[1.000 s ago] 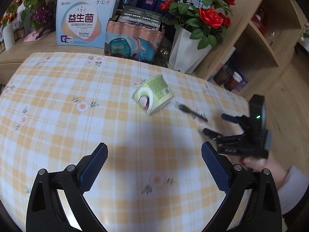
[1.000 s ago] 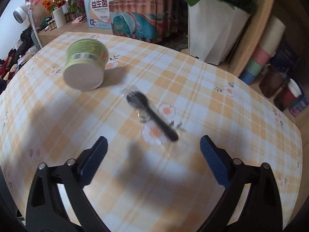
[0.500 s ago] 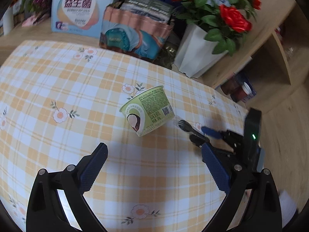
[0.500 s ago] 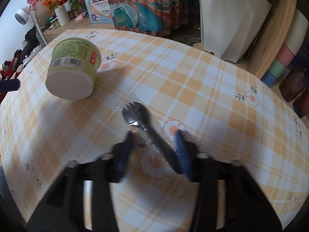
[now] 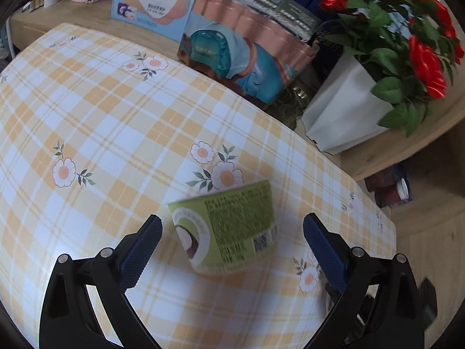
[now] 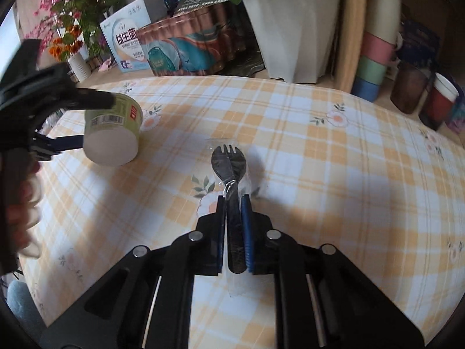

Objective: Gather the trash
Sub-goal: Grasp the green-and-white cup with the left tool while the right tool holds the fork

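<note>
The right gripper (image 6: 232, 203) was clamped on the handle of a black plastic fork (image 6: 228, 163) in its clear wrapper, near the table's (image 6: 334, 160) middle. The left gripper (image 5: 232, 232) gaped wide around a green cup (image 5: 229, 226) lying tipped on the checked cloth, neither finger touching it.

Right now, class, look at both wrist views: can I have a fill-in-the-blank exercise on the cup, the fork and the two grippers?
1. The right gripper is shut on the handle of the black ____.
2. The green cup lies on its ____ on the tablecloth.
3. The left gripper has its jaws ____, one on each side of the cup.
4. The fork is wrapped in clear ____.

Missing words: fork; side; open; plastic
</note>
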Motion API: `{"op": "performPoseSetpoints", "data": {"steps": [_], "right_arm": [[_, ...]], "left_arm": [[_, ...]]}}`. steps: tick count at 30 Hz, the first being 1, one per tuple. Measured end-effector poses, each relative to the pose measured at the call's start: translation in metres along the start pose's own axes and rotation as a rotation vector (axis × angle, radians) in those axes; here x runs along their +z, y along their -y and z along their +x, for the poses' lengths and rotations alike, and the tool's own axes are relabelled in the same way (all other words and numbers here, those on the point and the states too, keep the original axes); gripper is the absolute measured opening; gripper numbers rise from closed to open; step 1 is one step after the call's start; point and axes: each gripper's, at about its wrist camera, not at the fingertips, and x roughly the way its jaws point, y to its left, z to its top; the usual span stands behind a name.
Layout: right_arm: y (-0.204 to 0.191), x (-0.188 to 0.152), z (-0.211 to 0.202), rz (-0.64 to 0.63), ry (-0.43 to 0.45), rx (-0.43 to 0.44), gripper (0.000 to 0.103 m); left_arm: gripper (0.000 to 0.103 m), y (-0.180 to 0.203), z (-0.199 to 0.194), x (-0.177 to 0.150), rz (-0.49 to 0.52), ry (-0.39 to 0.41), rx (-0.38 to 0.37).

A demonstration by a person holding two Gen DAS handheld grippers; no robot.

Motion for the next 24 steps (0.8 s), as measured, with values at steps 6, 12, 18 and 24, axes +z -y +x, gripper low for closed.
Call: {"op": "performPoseSetpoints", "data": {"steps": [6, 12, 18, 24], "right_arm": [[0.000, -0.014, -0.008, 0.043, -0.019, -0.003, 0.014], [-0.011, -0.027, -0.028, 0.076, 0.009, 0.021, 0.014], [-0.039, -0.047, -0.057, 0.098, 0.040, 0.048, 0.014], [-0.066, -0.078, -0.085, 0.114, 0.042, 0.067, 0.014]], "left_arm": [[0.079, -0.024, 0.022, -0.001, -0.094, -0.070, -0.074], [0.073, -0.033, -0.004, -0.020, 0.014, -0.081, -0.101], [0.073, -0.047, -0.054, -0.044, 0.133, -0.044, -0.111], [0.073, -0.059, -0.114, -0.078, 0.245, 0.009, -0.101]]}}
